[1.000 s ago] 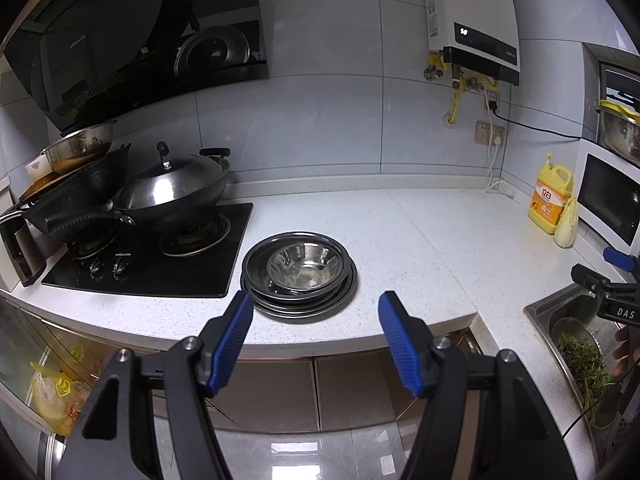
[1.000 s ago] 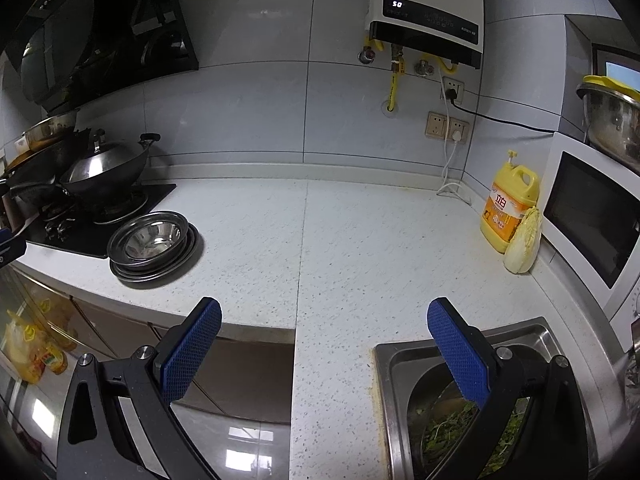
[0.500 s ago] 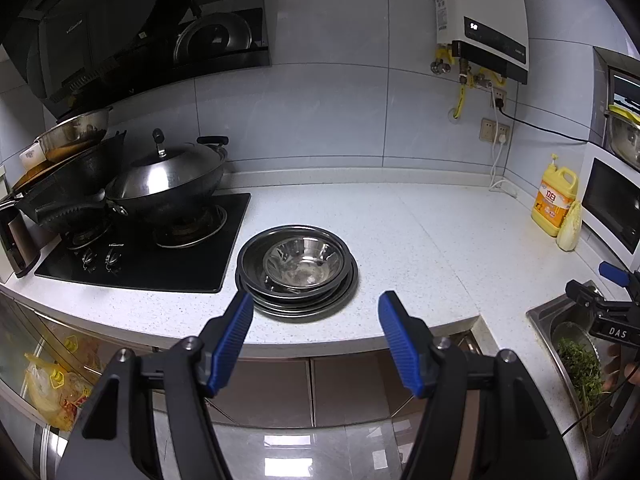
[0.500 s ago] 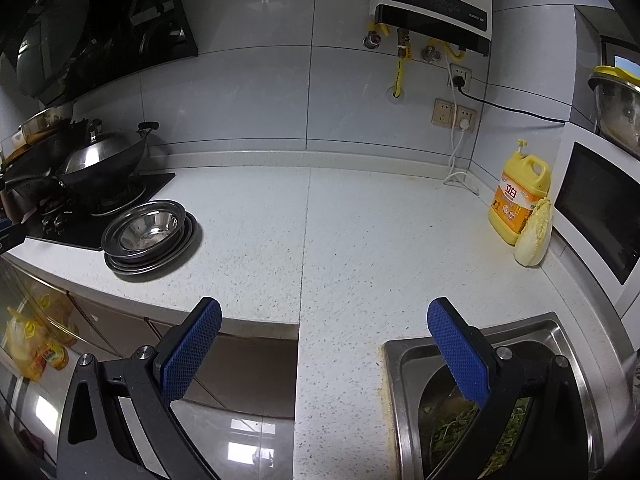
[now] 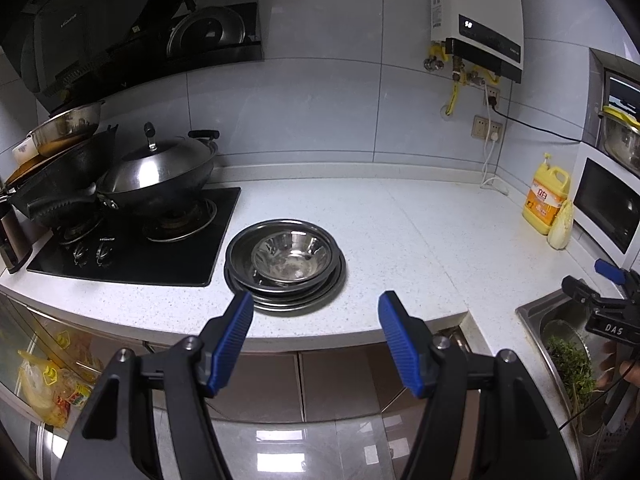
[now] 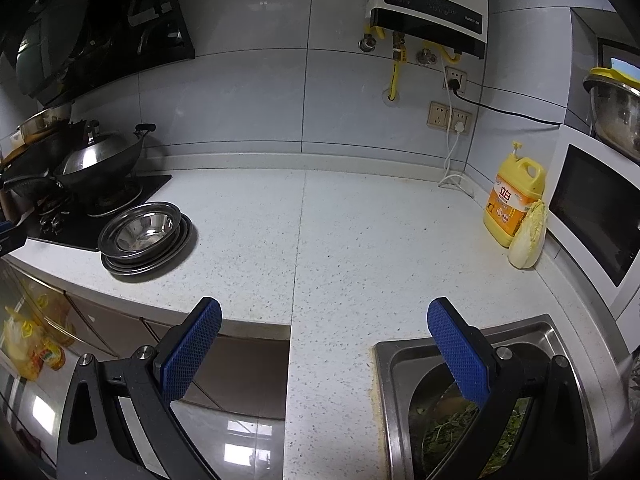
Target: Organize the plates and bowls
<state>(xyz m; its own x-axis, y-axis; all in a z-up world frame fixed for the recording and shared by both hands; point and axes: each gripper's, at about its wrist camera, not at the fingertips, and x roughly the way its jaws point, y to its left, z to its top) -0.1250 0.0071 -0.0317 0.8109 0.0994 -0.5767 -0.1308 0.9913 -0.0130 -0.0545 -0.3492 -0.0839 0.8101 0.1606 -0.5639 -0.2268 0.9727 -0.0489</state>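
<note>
A stack of steel plates (image 5: 320, 292) with a steel bowl (image 5: 291, 256) nested on top sits on the white counter beside the hob. The stack also shows in the right wrist view (image 6: 160, 256), with the bowl (image 6: 144, 232) on top. My left gripper (image 5: 316, 312) is open and empty, held off the counter's front edge, just in front of the stack. My right gripper (image 6: 324, 320) is open and empty, over the counter edge near the sink, well right of the stack. It also shows in the left wrist view (image 5: 612, 280) at the far right.
A lidded wok (image 5: 160, 176) and black pans sit on the hob (image 5: 132, 248). A yellow detergent bottle (image 6: 514, 204), a cabbage (image 6: 528, 236) and a microwave (image 6: 600, 208) stand at the right. The sink (image 6: 480, 400) holds greens.
Both grippers have edged a little closer to the counter; the stack looks slightly nearer in both views. Both stay open. Plates and bowl have not moved.
</note>
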